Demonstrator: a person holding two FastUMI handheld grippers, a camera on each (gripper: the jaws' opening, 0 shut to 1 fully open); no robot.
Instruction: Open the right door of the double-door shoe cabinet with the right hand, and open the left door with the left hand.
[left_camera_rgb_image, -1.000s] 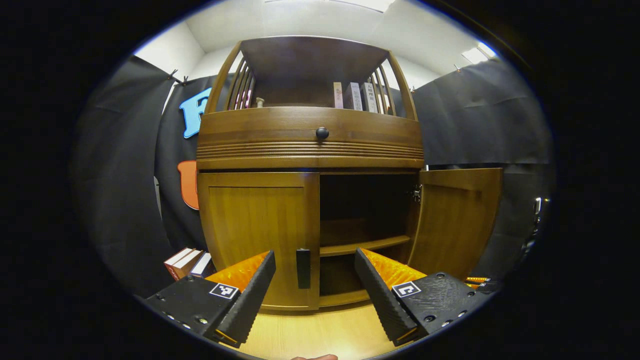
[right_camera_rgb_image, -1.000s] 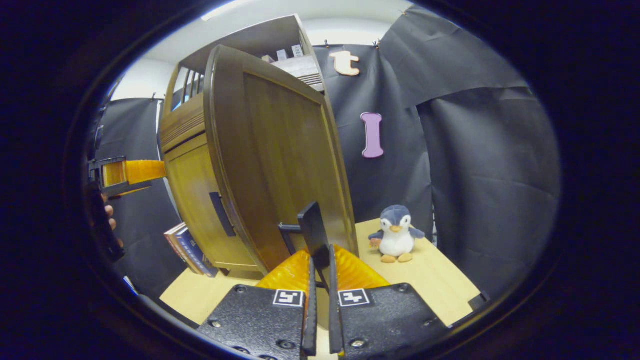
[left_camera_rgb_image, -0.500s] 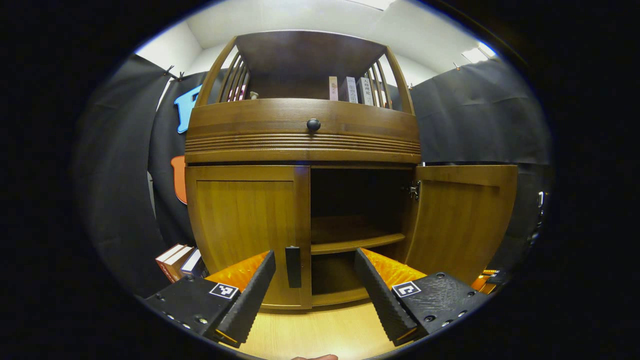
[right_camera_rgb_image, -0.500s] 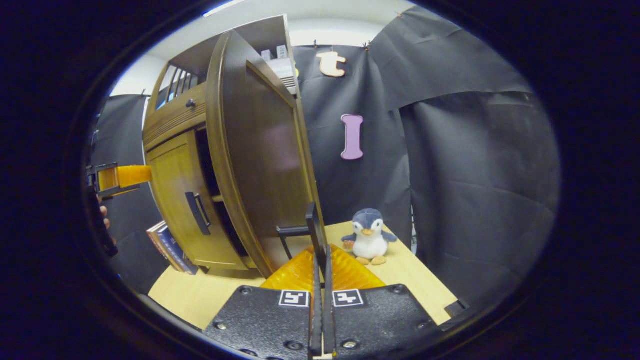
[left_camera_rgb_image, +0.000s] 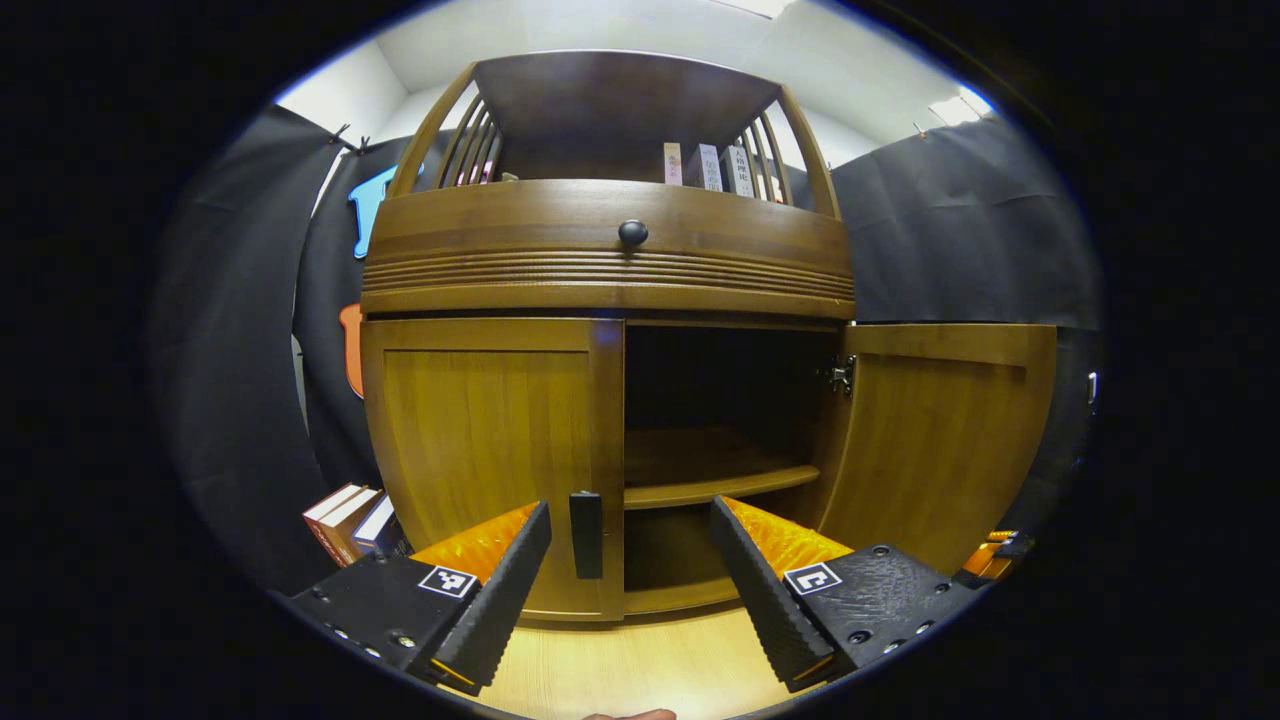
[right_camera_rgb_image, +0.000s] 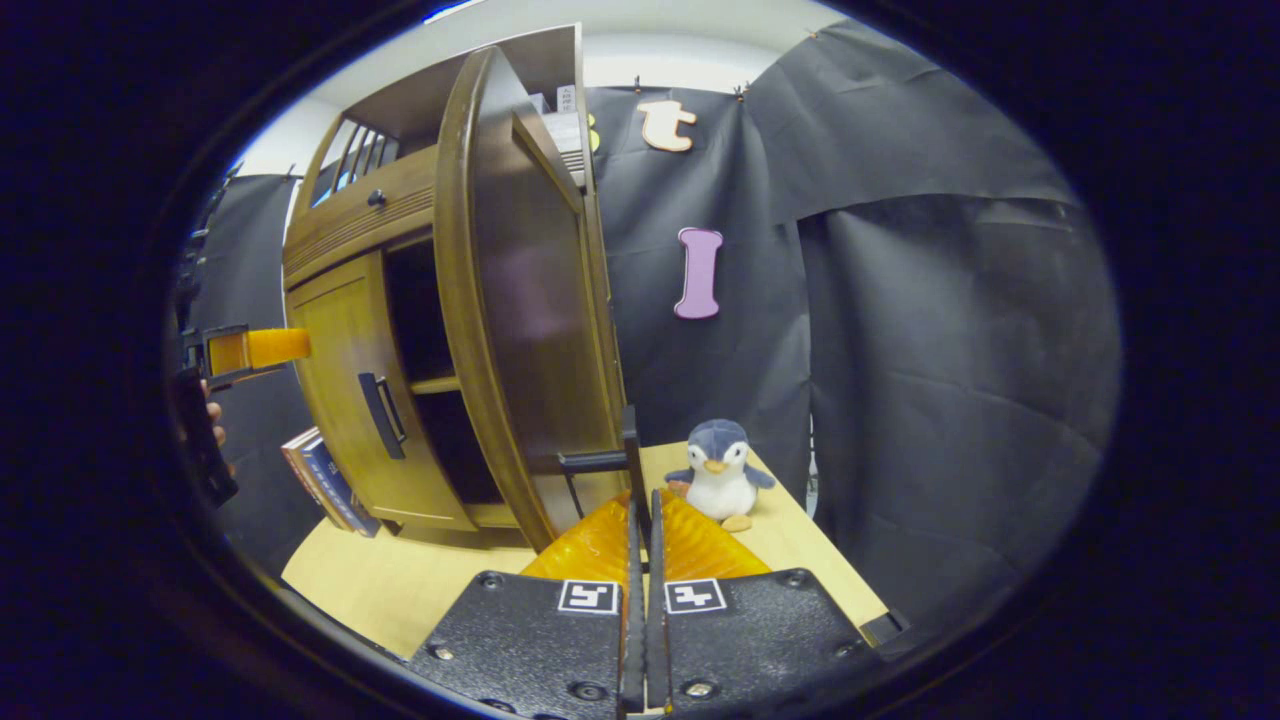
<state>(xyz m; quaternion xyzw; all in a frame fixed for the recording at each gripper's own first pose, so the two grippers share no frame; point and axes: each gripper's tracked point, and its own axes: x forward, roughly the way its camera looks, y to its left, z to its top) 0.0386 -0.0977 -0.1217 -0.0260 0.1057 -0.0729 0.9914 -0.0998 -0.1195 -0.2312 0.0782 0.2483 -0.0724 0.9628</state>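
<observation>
A: How is the shoe cabinet (left_camera_rgb_image: 610, 270) placed?

B: It is seen standing on the light wooden table (left_camera_rgb_image: 640, 665), toward the table's back edge. In the left gripper view its right door (left_camera_rgb_image: 935, 440) is swung wide open, so that the dark inside and a shelf (left_camera_rgb_image: 715, 485) are exposed. The left door (left_camera_rgb_image: 490, 450) is seen closed, flush with the front.

A: And the left gripper (left_camera_rgb_image: 630, 575)?

B: Its jaws are spread wide and nothing is held between them. It is held low in front of the cabinet, and the left door's black handle (left_camera_rgb_image: 586, 534) is framed between the two fingers, slightly nearer the left one, without being touched.

A: What is done by the right gripper (right_camera_rgb_image: 640, 500)?

B: In the right gripper view its fingers are pressed together on the right door's black handle (right_camera_rgb_image: 600, 461), which is clamped at their tips. The open door is seen edge-on there, standing out from the cabinet toward the table's front edge.

A: What else is noticed?

B: A plush penguin (right_camera_rgb_image: 718, 472) is seated on the table near its right back corner, beside the open door. Some books (left_camera_rgb_image: 355, 515) are leaned beside the cabinet's left side, and more books (left_camera_rgb_image: 710, 168) are lined up on the top shelf. A round knob (left_camera_rgb_image: 632, 232) is fixed on the drawer front above the doors. The left gripper and a hand (right_camera_rgb_image: 215, 432) behind it are also caught at the far left of the right gripper view.
</observation>
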